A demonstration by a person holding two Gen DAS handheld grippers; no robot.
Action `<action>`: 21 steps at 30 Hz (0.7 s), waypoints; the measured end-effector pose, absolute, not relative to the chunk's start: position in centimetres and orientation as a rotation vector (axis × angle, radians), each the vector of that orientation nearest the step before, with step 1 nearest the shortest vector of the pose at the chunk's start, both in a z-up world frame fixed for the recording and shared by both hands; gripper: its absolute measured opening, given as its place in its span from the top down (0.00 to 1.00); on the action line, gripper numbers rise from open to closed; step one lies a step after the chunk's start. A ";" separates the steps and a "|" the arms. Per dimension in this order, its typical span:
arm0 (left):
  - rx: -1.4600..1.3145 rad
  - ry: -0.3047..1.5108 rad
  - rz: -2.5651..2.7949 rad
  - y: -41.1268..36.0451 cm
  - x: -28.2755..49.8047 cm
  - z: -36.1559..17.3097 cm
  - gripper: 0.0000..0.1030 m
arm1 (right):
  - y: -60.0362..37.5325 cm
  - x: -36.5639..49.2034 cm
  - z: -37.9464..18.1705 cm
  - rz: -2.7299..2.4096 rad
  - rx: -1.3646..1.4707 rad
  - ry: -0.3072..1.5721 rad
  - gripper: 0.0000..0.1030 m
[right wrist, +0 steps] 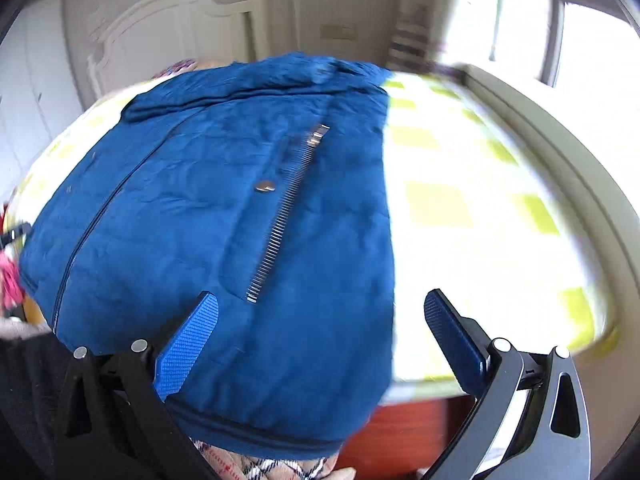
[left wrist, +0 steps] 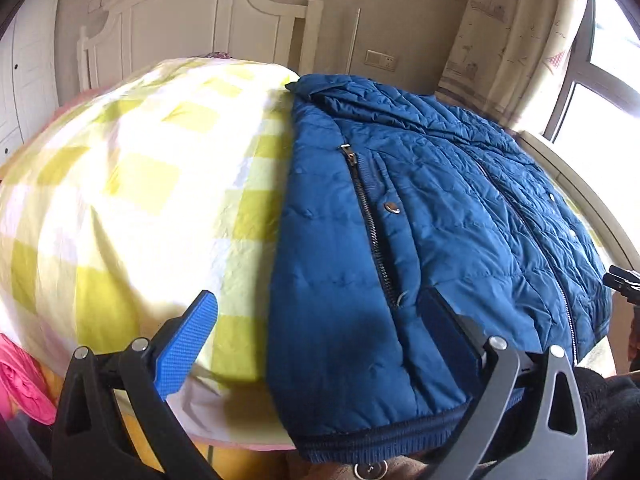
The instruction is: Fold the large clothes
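A blue quilted jacket [left wrist: 420, 216] lies on a bed with a yellow and white checked sheet [left wrist: 140, 184], its ribbed hem toward me and its metal zips showing. My left gripper [left wrist: 320, 320] is open above the jacket's near left hem corner, one finger over the sheet, the other over the jacket. In the right wrist view the jacket [right wrist: 224, 216] fills the left and middle, the sheet [right wrist: 480, 216] the right. My right gripper [right wrist: 320, 320] is open above the jacket's near right hem corner. The right gripper's tip [left wrist: 624, 280] shows at the left view's right edge.
A white headboard [left wrist: 192, 28] stands at the far end of the bed. A curtain [left wrist: 508, 36] and a window [left wrist: 600, 92] are on the right. Pink cloth [left wrist: 20, 380] lies at the near left. A bed side rail [right wrist: 560, 168] runs along the right.
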State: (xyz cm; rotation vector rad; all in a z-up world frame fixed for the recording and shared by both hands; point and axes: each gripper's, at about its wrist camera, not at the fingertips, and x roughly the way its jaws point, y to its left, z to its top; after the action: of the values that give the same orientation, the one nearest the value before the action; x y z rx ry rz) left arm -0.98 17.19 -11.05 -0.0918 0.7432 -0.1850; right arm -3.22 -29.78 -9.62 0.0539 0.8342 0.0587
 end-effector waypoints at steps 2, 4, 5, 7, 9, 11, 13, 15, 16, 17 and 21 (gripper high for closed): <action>-0.075 0.756 -0.229 16.3 -1.0 -11.5 0.03 | -30.4 -3.3 -10.4 0.073 0.092 0.854 0.04; -0.040 0.763 -0.264 14.6 -1.0 -12.0 0.03 | -30.0 -3.4 -10.8 0.081 0.083 0.840 0.04; -0.006 0.763 -0.258 13.8 -1.2 -12.2 0.03 | -29.7 -3.4 -10.7 0.092 0.078 0.833 0.07; 0.031 0.764 -0.257 12.9 -1.4 -12.3 0.11 | -28.6 -3.6 -10.5 0.150 0.073 0.808 0.24; 0.018 0.772 -0.260 13.5 -1.5 -12.1 0.24 | -27.9 -3.7 -10.4 0.159 0.052 0.805 0.27; -0.027 0.787 -0.278 14.7 -1.7 -11.8 0.40 | -28.6 -3.8 -10.4 0.175 0.086 0.807 0.32; -0.059 0.797 -0.283 15.6 -1.7 -11.6 0.45 | -29.1 -4.0 -10.4 0.190 0.101 0.812 0.33; -0.067 0.790 -0.282 15.7 -1.5 -11.6 0.43 | -28.9 -4.0 -10.5 0.202 0.075 0.814 0.30; -0.063 0.782 -0.281 15.3 -1.5 -11.7 0.33 | -28.6 -3.8 -10.5 0.203 0.063 0.812 0.25; -0.043 0.781 -0.303 14.5 -1.3 -11.8 0.14 | -28.4 -3.5 -10.6 0.201 0.062 0.811 0.21; 0.063 0.760 -0.284 11.9 -0.8 -12.6 0.03 | -27.5 -2.3 -11.0 0.234 0.053 0.795 0.04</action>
State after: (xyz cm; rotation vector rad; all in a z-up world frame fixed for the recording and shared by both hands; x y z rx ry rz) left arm -0.80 11.89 -12.55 0.0633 0.7601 -0.2837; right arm -2.34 -27.51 -10.99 0.0527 0.7953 0.2342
